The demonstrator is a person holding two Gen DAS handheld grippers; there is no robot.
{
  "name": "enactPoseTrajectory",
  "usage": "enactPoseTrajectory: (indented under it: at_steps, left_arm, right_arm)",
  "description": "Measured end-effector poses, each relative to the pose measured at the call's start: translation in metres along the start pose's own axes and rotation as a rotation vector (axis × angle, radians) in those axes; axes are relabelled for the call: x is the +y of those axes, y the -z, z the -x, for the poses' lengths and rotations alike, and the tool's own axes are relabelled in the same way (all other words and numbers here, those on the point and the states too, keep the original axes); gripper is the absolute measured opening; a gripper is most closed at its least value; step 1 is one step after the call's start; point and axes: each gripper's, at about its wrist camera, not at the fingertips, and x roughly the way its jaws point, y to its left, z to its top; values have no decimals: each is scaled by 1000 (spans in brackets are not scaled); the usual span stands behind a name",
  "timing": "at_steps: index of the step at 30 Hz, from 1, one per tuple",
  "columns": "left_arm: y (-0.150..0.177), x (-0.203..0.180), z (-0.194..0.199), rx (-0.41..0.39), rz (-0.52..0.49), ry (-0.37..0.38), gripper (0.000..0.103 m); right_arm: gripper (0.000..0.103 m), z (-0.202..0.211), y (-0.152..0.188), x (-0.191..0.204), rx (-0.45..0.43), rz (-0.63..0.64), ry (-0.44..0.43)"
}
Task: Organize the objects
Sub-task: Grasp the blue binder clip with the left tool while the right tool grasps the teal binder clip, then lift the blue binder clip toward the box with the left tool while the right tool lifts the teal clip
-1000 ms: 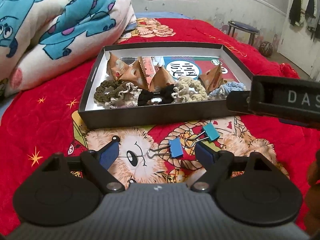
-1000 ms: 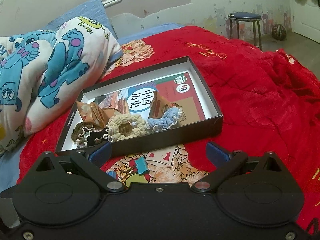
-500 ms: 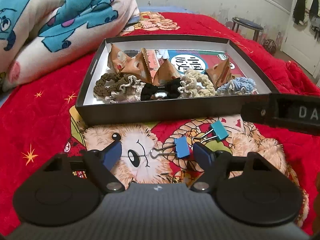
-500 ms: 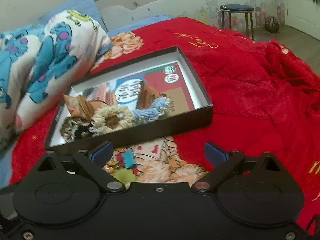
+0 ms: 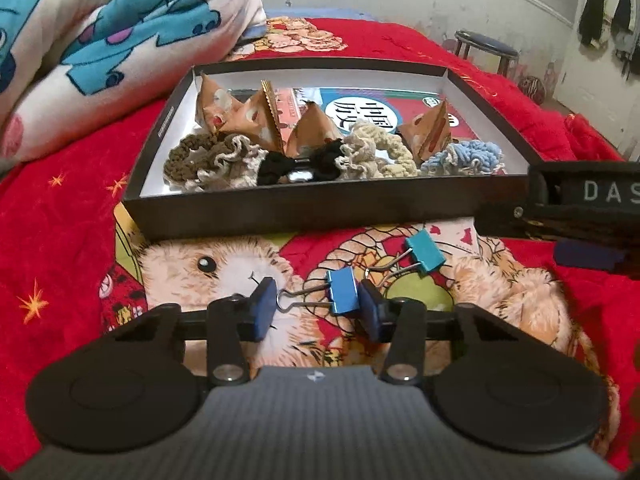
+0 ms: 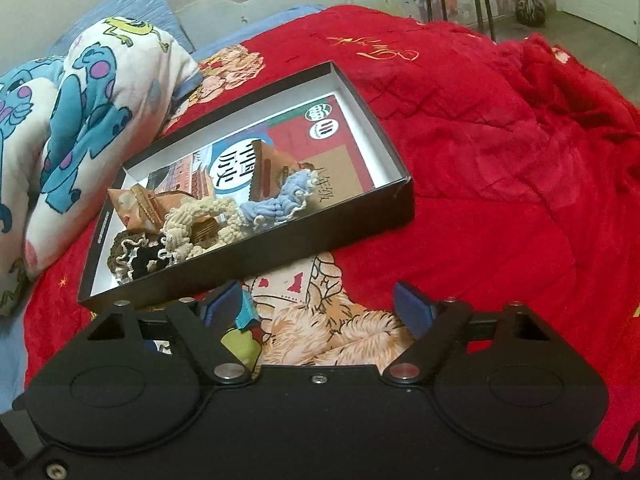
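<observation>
Plush red blanket (image 5: 80, 184) under metal binder clip (image 5: 342, 291), cardboard box (image 5: 304, 212) beyond

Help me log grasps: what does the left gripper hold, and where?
The left gripper's jaws have just been closing endwise around the blue binder clip, wire loop to body; grip cannot be told.

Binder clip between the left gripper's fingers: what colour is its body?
Blue body, silver wire handles; clearest in the left wrist view.
</observation>
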Motion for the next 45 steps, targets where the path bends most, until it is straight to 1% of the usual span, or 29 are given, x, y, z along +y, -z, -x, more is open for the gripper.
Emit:
enactPoseTrajectory:
  at_steps: [2,5,6,10,12,14,16,18,20,22,23,26,28,30,33,34,37,39,42,45]
  left_arm:
    - [1,-1,0,-3,-1,-6,49]
    - [-1,2,2,1,26,-3,48]
    - [-3,4,4,3,32,-14,48]
    - [-8,12,13,-16,5,-106,48]
    - [-11,21,18,-22,14,-141,48]
    - [-13,30,20,-19,33,-162,48]
    - [-15,37,20,-14,52,-198,49]
    - [-16,44,18,-6,70,-227,49]
    - [-15,48,14,13,98,-227,49]
    - [-13,49,9,35,119,-220,49]
    - [-12,48,7,36,117,-224,49]
    - [-12,42,7,23,81,-243,49]
    - [-11,40,8,20,80,-234,49]
    - [-11,39,8,22,86,-224,49]
    - [-11,39,8,23,87,-227,49]
    - [-12,40,8,24,90,-225,49]
    - [-12,39,9,25,94,-223,49]
    - [-11,40,9,24,92,-223,49]
    - [-11,39,9,25,88,-225,49]
    - [-11,40,7,29,89,-225,49]
  right_arm:
    - [82,1,0,3,-5,19,-3]
    - [79,-1,2,8,5,32,-40]
    - [79,-2,3,10,9,39,-49]
    - [79,-9,5,22,19,84,-64]
    - [79,-12,9,28,15,97,-72]
    - [79,-16,12,35,20,116,-98]
    - [79,-20,16,43,34,145,-123]
    - [70,-24,20,48,55,177,-121]
    - [67,-27,25,52,62,195,-111]
    - [67,-29,28,55,55,219,-101]
    - [66,-30,28,58,53,235,-92]
    - [58,-33,32,61,43,269,-56]
    - [53,-33,34,63,31,286,-40]
    - [44,-33,34,62,17,282,-29]
    - [42,-33,33,60,15,275,-35]
    - [35,-33,33,61,8,282,-25]
    - [33,-32,31,59,5,270,-28]
    - [29,-31,30,57,3,259,-32]
    - [26,-31,28,53,5,228,-43]
    - [22,-29,27,51,-13,212,-43]
